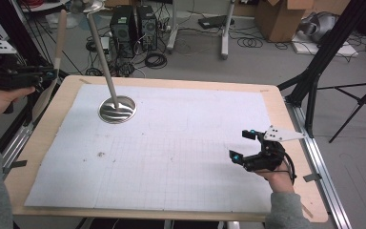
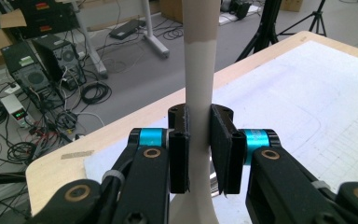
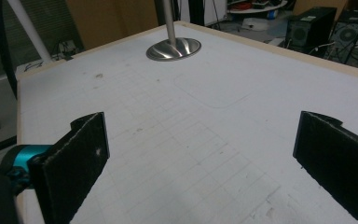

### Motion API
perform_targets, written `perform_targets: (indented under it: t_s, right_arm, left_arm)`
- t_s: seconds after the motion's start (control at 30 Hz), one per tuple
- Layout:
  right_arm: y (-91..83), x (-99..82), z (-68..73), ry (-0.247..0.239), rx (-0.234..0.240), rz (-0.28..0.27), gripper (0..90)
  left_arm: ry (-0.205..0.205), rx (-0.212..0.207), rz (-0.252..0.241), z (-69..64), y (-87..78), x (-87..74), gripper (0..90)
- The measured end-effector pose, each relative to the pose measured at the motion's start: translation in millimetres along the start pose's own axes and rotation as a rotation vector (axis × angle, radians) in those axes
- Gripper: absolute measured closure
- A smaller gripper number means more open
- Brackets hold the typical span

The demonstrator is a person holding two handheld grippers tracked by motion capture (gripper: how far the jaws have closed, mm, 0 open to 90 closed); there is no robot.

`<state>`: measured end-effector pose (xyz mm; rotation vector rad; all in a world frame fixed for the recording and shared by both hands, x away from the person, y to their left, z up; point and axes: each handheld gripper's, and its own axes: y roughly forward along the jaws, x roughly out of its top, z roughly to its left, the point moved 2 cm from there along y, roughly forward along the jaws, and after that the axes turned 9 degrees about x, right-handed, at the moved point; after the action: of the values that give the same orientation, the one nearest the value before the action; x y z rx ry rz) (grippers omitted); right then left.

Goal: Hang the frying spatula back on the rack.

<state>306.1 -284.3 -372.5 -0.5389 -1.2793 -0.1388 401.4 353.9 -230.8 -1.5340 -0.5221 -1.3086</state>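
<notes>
The left gripper [image 2: 199,149] clamps a pale spatula [image 2: 199,70], long axis upright at centre frame; the right gripper [image 3: 200,154] gapes empty at lower right, well apart from it; left hand nearer.

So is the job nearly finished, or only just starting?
It looks like an early stage. Done: the left gripper is shut on a pale wooden spatula, lifted off the table at its left edge. In hand: just that hold. The right gripper rests open over the white mat, holding nothing. Left: whatever comes next, perhaps something with the metal stand.
</notes>
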Motion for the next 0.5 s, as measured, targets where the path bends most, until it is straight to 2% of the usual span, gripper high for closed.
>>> perform_targets:
  t_s: [0.5]
  right_arm:
    - [1.0, 0.0, -2.4, 0.009, 0.0, 0.001, 2.4]
  left_arm:
    - [0.009, 0.005, 0.014, -5.9, 22.4, 0.0, 77.6]
